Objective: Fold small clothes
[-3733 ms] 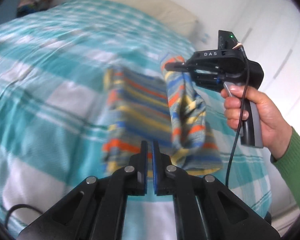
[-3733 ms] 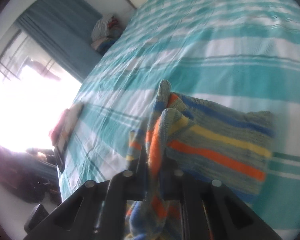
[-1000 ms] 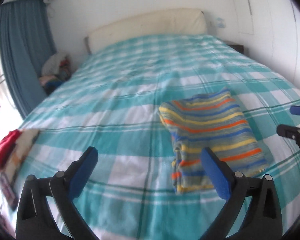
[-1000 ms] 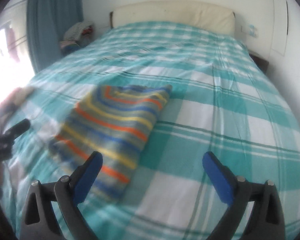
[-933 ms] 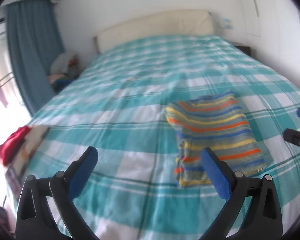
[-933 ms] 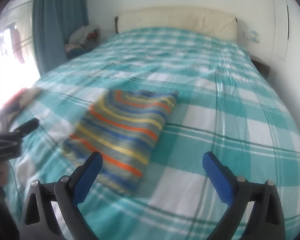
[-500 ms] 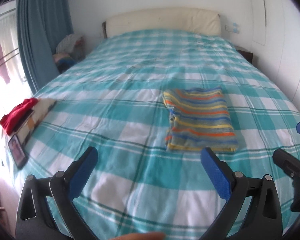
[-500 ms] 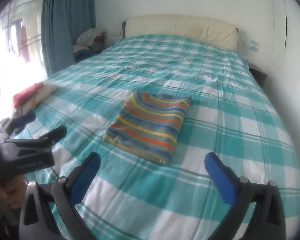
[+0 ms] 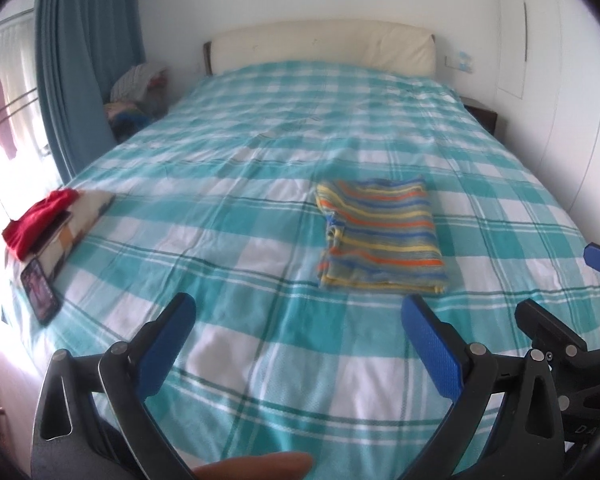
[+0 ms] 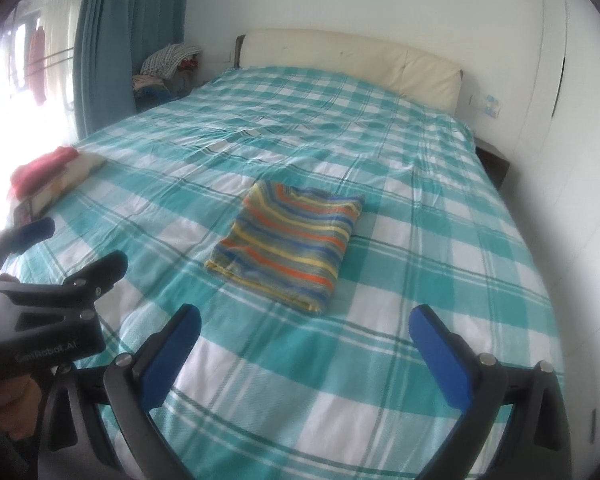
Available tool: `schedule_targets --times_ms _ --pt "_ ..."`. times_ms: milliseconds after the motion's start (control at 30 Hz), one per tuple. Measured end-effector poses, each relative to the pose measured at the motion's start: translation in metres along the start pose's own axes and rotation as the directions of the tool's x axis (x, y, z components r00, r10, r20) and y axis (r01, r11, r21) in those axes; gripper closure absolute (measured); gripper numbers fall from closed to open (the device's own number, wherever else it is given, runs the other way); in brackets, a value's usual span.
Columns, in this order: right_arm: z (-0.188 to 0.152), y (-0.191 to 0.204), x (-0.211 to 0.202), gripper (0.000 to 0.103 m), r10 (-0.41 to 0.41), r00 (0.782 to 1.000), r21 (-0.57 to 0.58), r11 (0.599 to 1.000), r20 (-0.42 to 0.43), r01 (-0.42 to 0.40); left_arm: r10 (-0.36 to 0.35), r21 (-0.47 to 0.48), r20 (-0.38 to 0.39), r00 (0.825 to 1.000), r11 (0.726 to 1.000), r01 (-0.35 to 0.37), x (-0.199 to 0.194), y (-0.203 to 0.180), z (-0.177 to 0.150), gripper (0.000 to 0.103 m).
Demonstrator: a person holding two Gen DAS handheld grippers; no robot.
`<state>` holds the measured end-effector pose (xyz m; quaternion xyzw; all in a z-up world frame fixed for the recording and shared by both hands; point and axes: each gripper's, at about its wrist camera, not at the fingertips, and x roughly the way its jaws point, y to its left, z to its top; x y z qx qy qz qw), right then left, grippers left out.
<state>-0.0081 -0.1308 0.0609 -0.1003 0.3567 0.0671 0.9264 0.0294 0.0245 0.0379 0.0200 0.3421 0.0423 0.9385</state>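
On the bed (image 9: pixel 260 360), near its middle, lies a small striped top (image 9: pixel 380 236), folded into a neat flat square. It has orange, yellow, blue and grey stripes. It rests on the green and white checked cover, with nothing touching it.

Both tongs are held up over the near end of the bed, well back from the top. The left tongs (image 9: pixel 300 340) are wide open, blue pads far apart, and they hold nothing. The right tongs (image 10: pixel 304 344) are wide open too, and they also hold nothing. From the left camera, part of the right tongs peeks in at the right edge. From the right camera, the left tongs show at the left edge.

Over at the left edge of the bed sits a red cloth (image 9: pixel 40 218) on top of a flat pale thing, with a dark phone (image 9: pixel 39 286) just beside it. A cream headboard (image 9: pixel 320 46) stands at the far end. A blue curtain (image 9: pixel 80 60) hangs by the bright window, and a pile of clothes (image 10: pixel 168 64) sits in the corner next to it.
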Motion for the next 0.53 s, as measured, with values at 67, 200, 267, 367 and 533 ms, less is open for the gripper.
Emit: schedule_targets --times_ms 67,200,267,367,533 --pt "0.002 0.000 -0.003 0.001 -0.016 1.000 0.010 1.000 0.004 0.016 -0.002 0.005 0.003 1.000 1.000 0.002 -0.002 -0.001 0.002 0.000" --pt "0.001 -0.005 -0.005 0.001 -0.052 0.999 0.024 0.998 0.001 0.052 0.000 0.023 0.006 1.000 1.000 -0.001 -0.003 -0.006 0.003 0.000" --pt "0.001 -0.008 -0.004 0.001 -0.060 0.998 0.029 0.998 -0.002 0.060 -0.007 0.022 0.009 1.000 1.000 0.007 -0.002 -0.007 0.002 0.000" --pt "-0.002 -0.012 -0.004 0.001 -0.060 0.998 0.038 0.997 -0.006 0.060 -0.034 0.009 0.007 0.999 0.999 0.034 -0.002 -0.008 0.001 0.000" --pt "-0.005 -0.014 -0.002 0.001 -0.056 0.998 0.040 0.998 -0.012 0.057 -0.022 0.021 0.015 1.000 1.000 0.022 -0.003 -0.013 0.000 0.000"
